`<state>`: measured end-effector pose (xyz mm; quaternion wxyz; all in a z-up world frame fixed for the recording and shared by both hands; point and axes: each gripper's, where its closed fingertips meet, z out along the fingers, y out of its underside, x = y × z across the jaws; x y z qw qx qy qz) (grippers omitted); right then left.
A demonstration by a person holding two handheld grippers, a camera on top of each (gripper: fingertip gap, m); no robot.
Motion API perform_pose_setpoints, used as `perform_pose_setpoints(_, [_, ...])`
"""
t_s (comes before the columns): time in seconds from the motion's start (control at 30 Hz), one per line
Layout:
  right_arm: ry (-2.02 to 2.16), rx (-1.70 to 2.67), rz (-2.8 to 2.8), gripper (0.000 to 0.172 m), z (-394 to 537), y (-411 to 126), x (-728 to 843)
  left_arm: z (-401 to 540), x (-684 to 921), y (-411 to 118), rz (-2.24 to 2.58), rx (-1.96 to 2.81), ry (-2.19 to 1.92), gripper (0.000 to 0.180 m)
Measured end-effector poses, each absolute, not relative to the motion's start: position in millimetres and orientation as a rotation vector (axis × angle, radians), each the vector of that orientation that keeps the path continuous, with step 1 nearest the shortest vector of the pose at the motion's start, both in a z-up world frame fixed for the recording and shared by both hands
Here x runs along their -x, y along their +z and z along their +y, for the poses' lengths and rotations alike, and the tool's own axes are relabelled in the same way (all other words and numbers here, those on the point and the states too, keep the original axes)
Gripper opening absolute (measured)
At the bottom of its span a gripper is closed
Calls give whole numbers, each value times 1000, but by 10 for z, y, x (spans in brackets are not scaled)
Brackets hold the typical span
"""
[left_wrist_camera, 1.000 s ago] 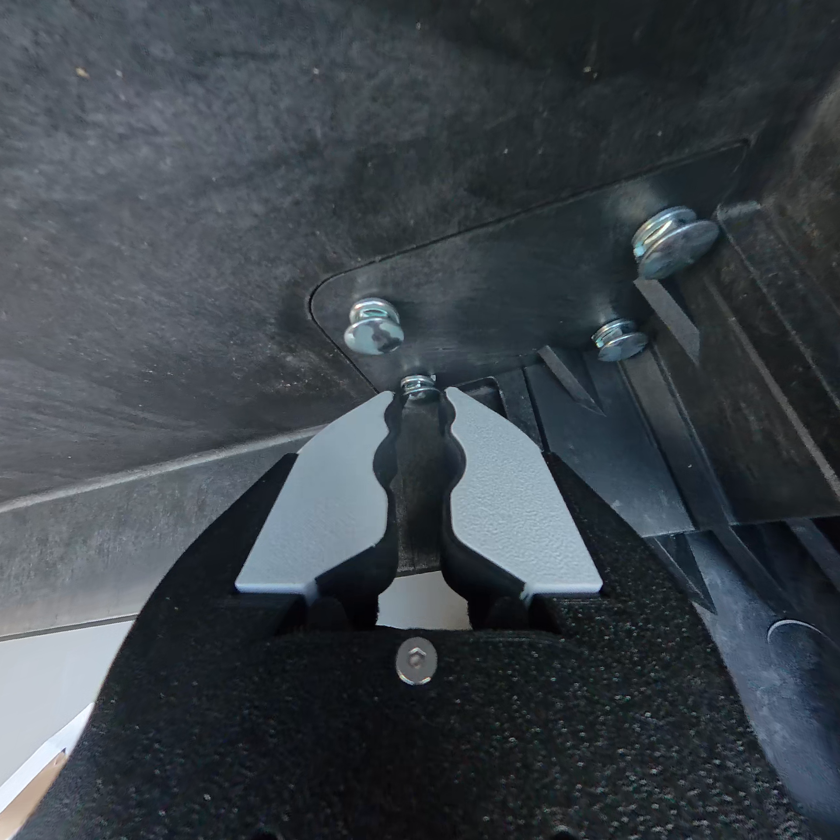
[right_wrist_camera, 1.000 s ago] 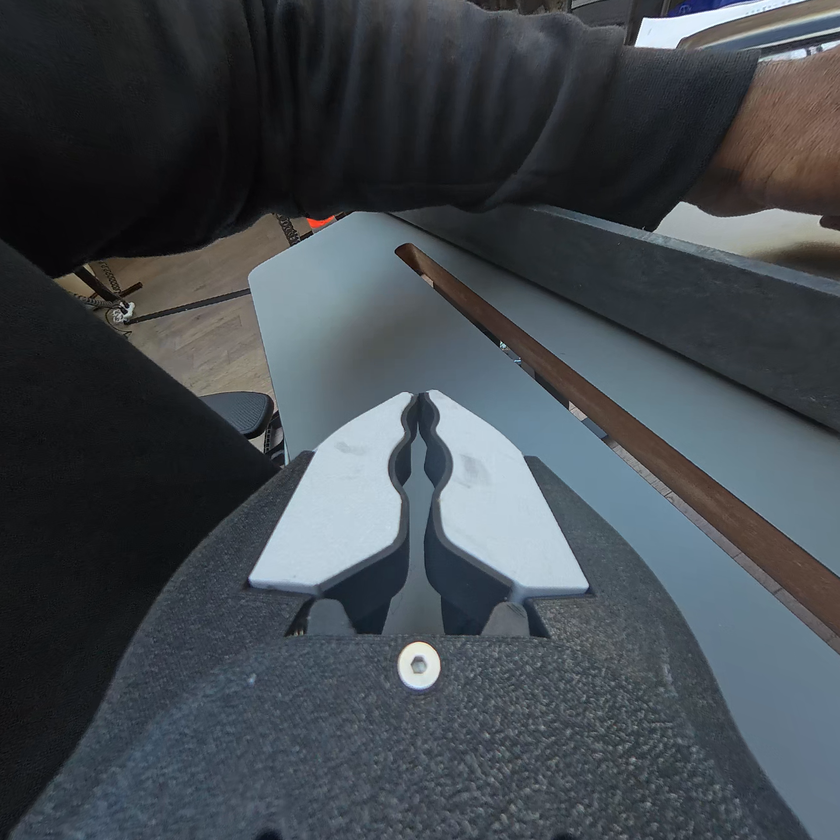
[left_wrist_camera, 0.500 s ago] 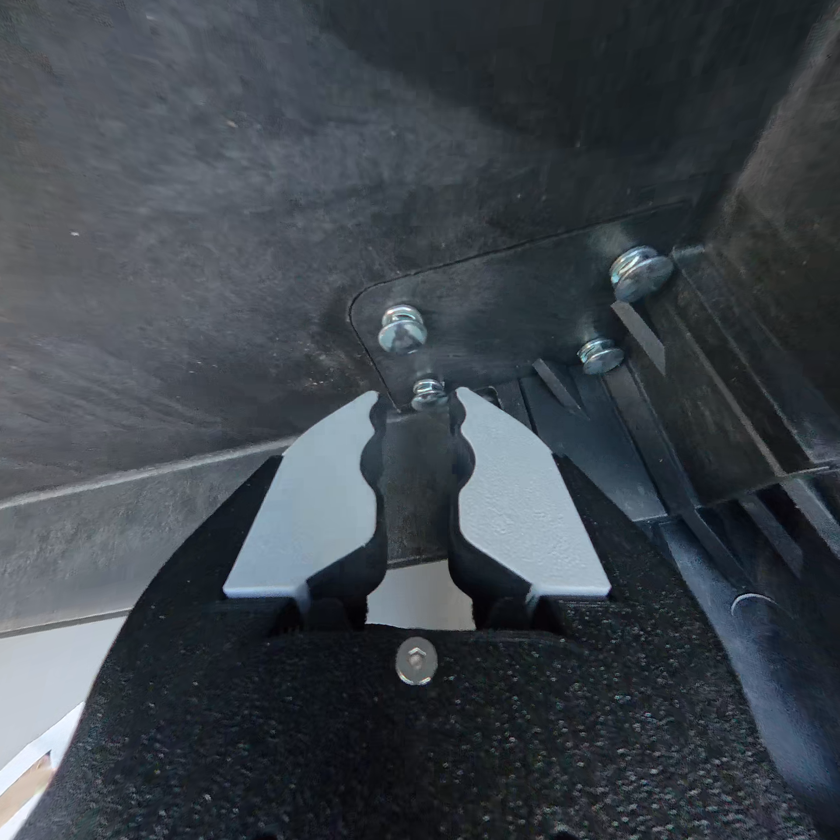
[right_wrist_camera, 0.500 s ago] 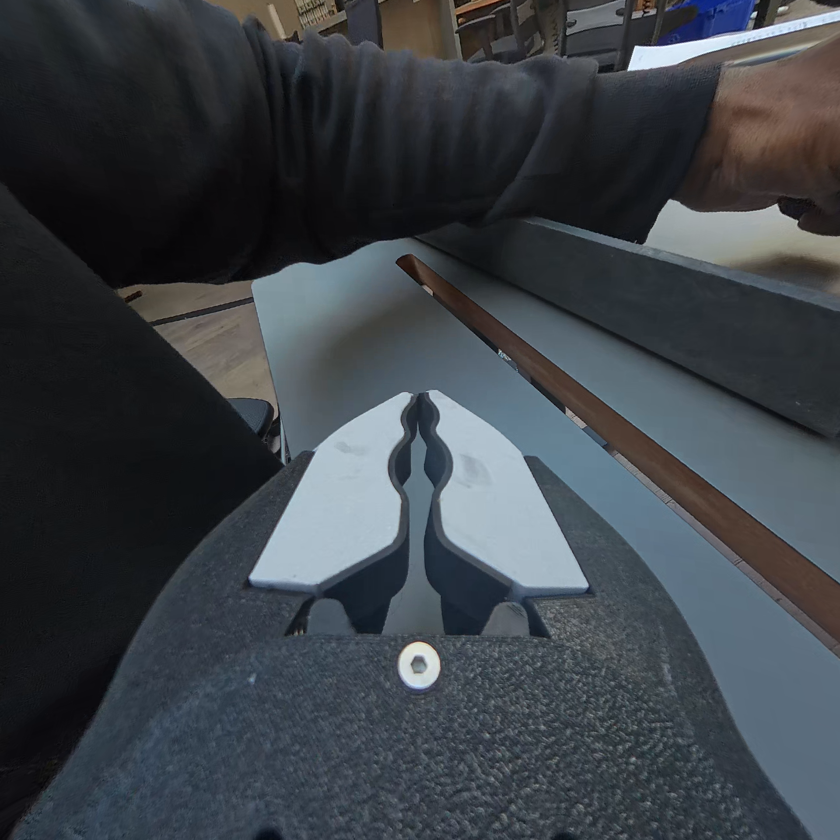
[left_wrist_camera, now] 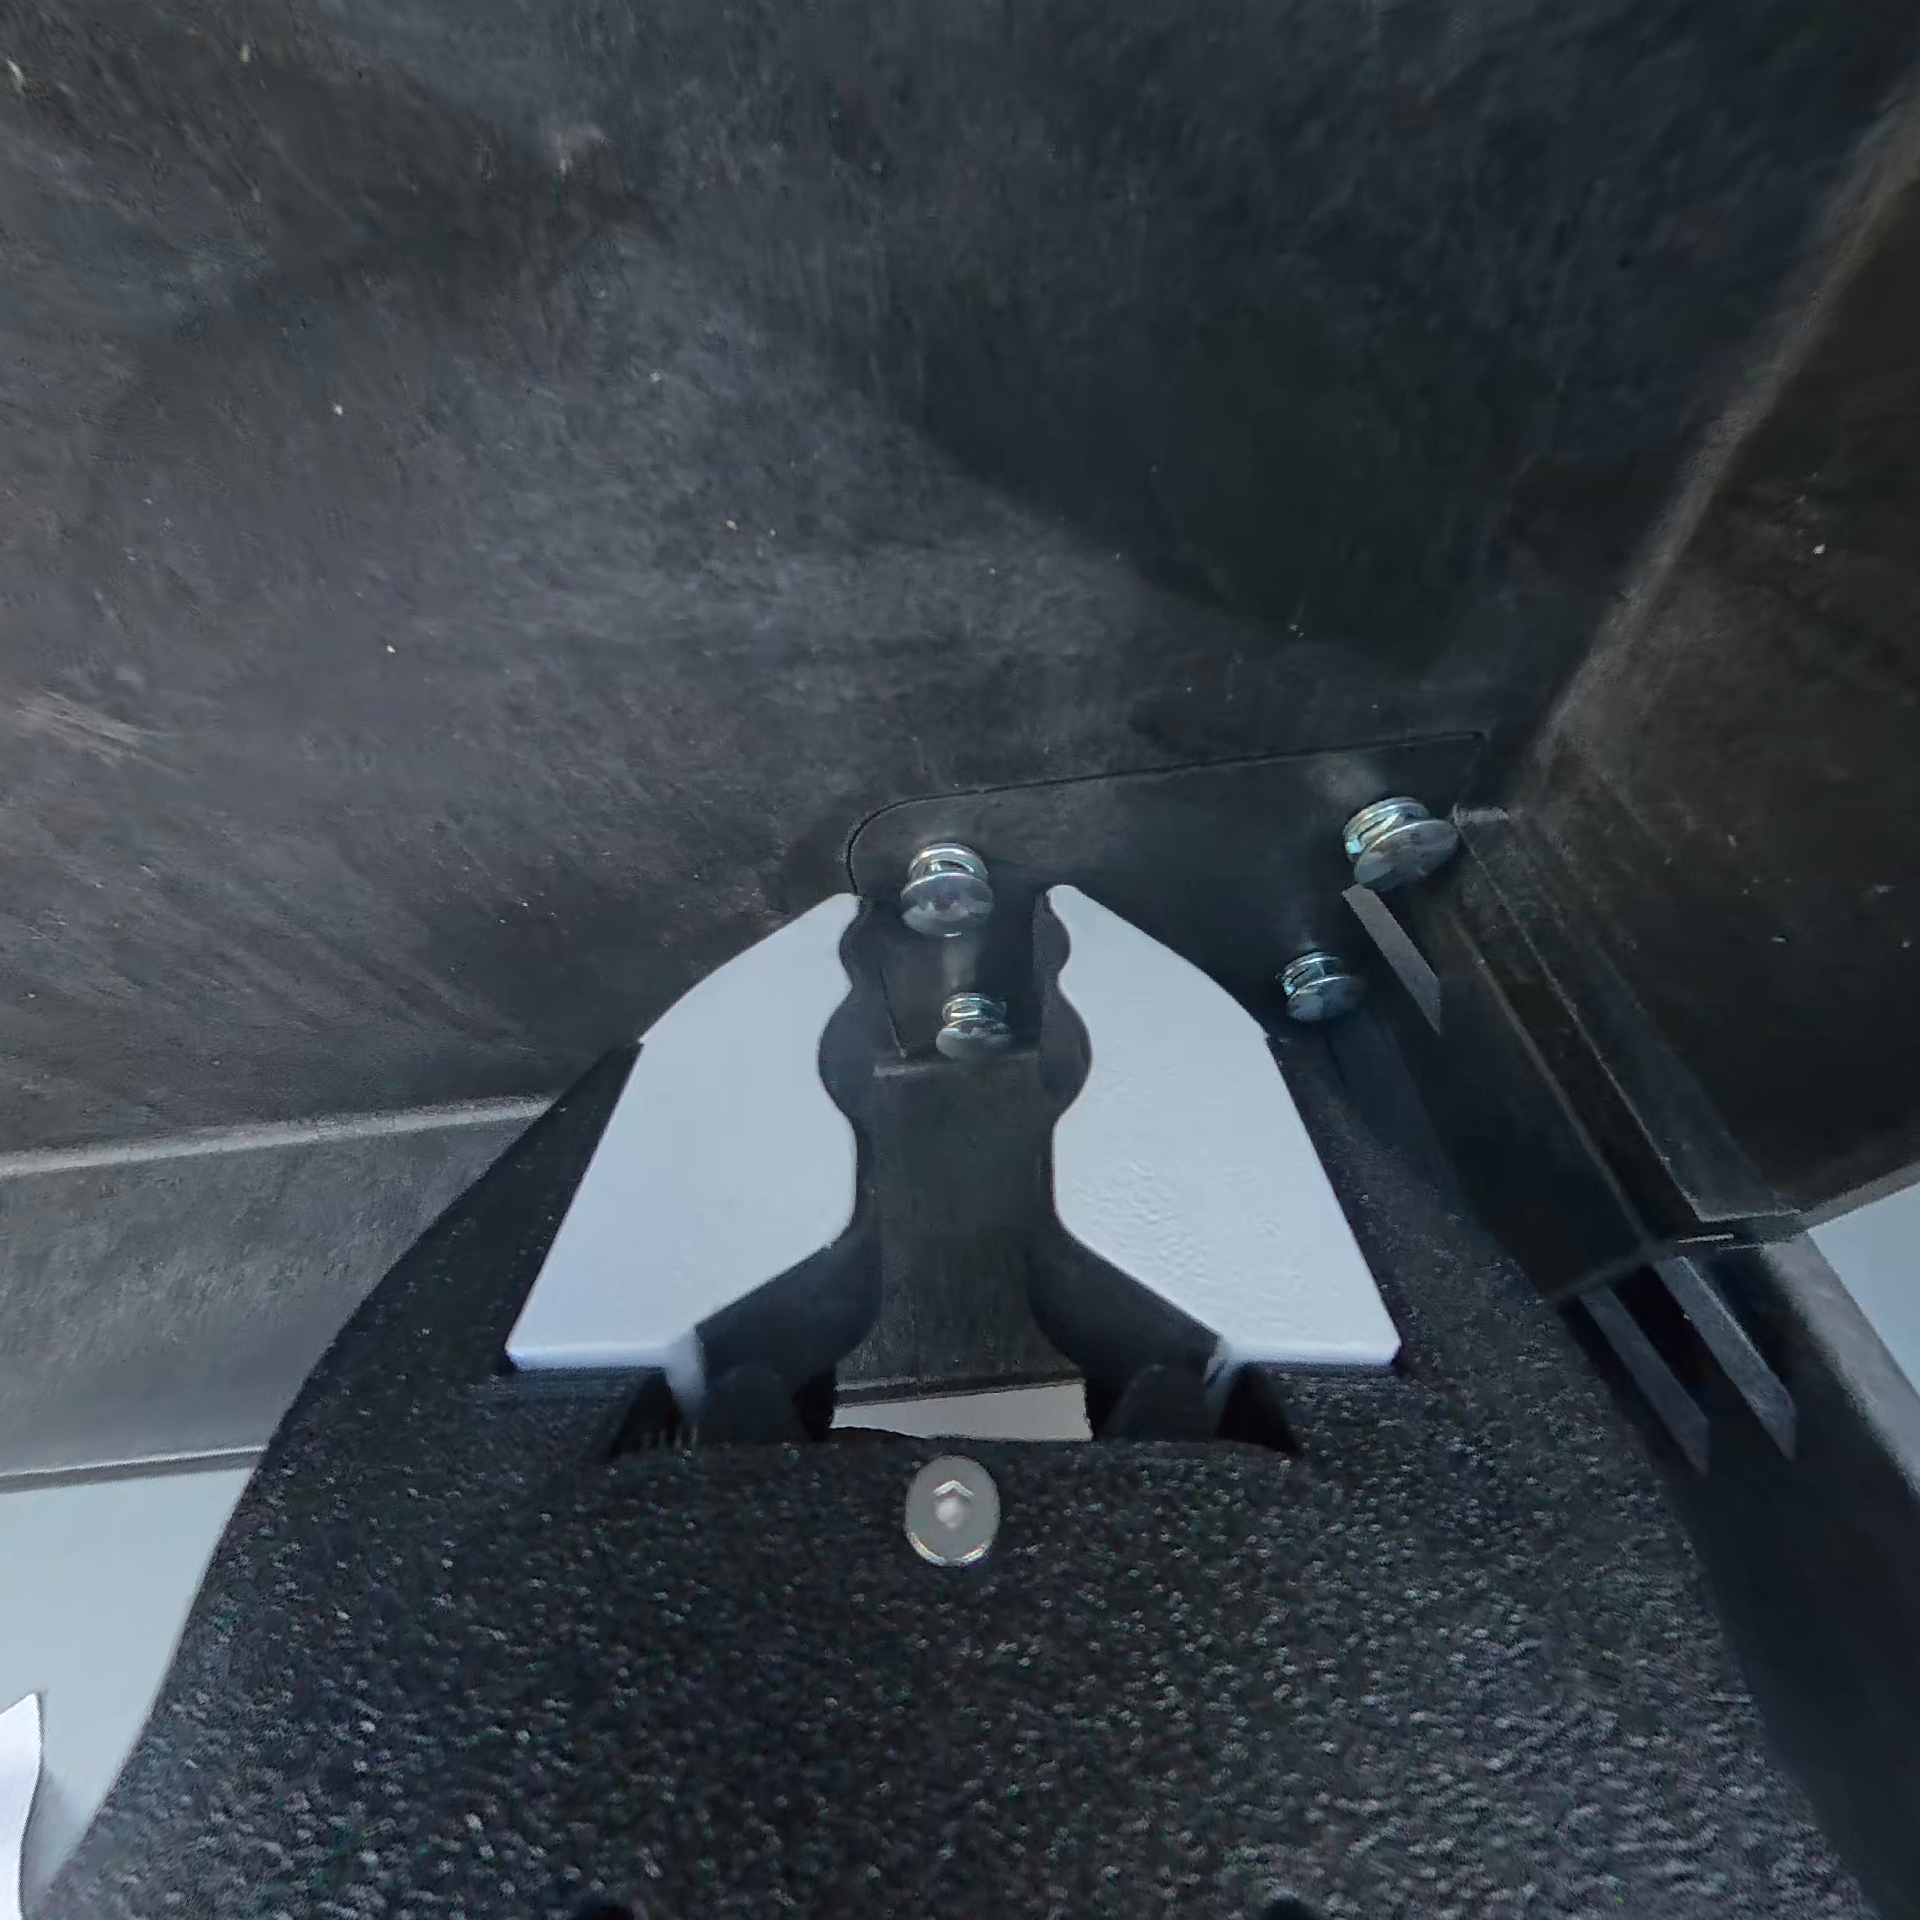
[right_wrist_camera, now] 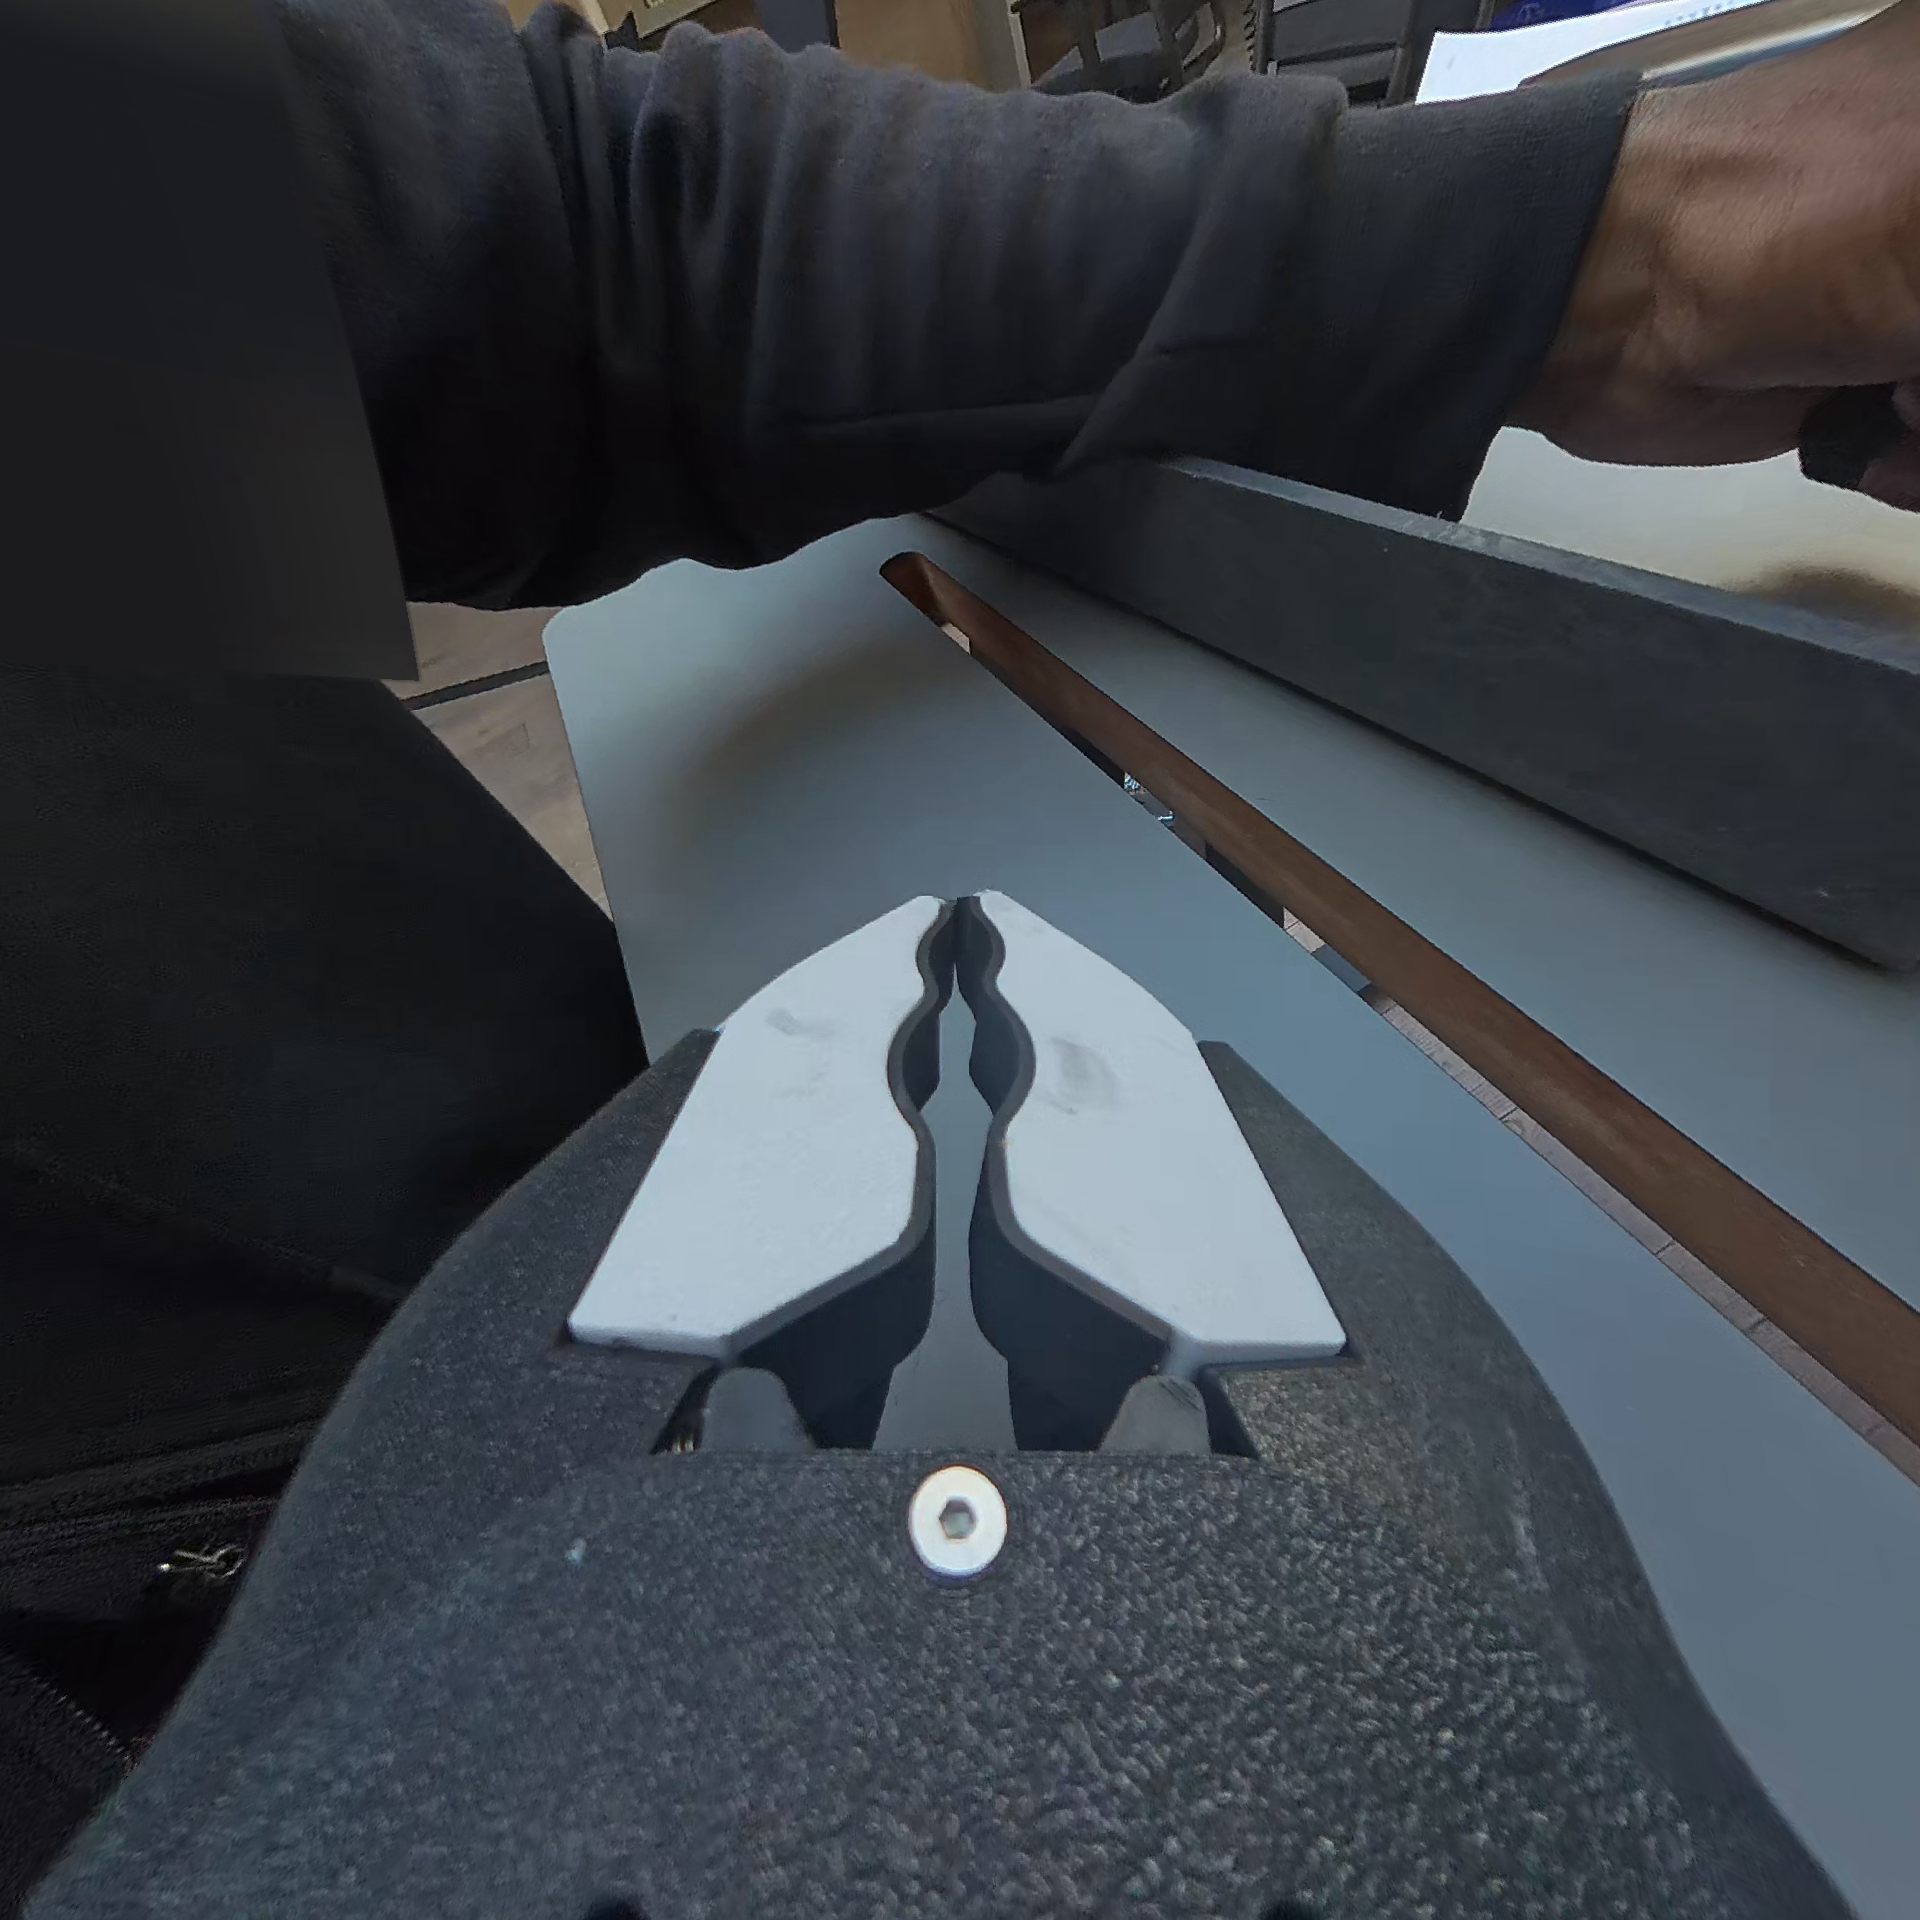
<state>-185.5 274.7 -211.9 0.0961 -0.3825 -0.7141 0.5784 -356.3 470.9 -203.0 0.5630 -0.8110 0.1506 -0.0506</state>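
My left gripper [left_wrist_camera: 951, 899] is open, close under a black felt-covered panel [left_wrist_camera: 623, 520]. A black metal bracket [left_wrist_camera: 1164, 831] is fixed to the panel with several silver screws. One screw [left_wrist_camera: 945, 899] stands between my fingertips [left_wrist_camera: 821, 935] with a gap on each side. A smaller screw [left_wrist_camera: 971, 1023] lies deeper between the fingers, untouched. Two more screws [left_wrist_camera: 1397, 840] [left_wrist_camera: 1314, 982] sit to the right. My right gripper [right_wrist_camera: 961, 902] is shut, its tips together, above a grey tabletop [right_wrist_camera: 831, 779].
A black beam [left_wrist_camera: 1714, 831] joins the bracket at the right. In the right wrist view a person's black sleeve [right_wrist_camera: 935, 260] and hand [right_wrist_camera: 1766, 260] reach across above a dark grey panel edge [right_wrist_camera: 1558, 644]. A brown wooden strip [right_wrist_camera: 1455, 1029] runs along the tabletop. The grippers' ends are close to 25 cm from one another.
My left gripper's jaws have opened wider from around the small screw and moved forward, so the upper screw now stands between the tips. The right gripper stays shut; the arm sits lower in its view.
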Motion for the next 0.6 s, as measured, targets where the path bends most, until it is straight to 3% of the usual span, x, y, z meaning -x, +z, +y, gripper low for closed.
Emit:
perform_pose_setpoints(0.03, [1712,1135,-2114,0,2749,-2120,1857,4706,3558,-2012,351,1901,-122,26])
perform_pose_setpoints(0.17, [1709,1137,-2113,0,2751,-2121,1858,4702,3573,-1998,348,1910,-77,16])
perform_pose_setpoints(0.6, [1699,1131,-2130,0,2736,-2136,1851,4729,3585,-2018,369,1926,-35,15])
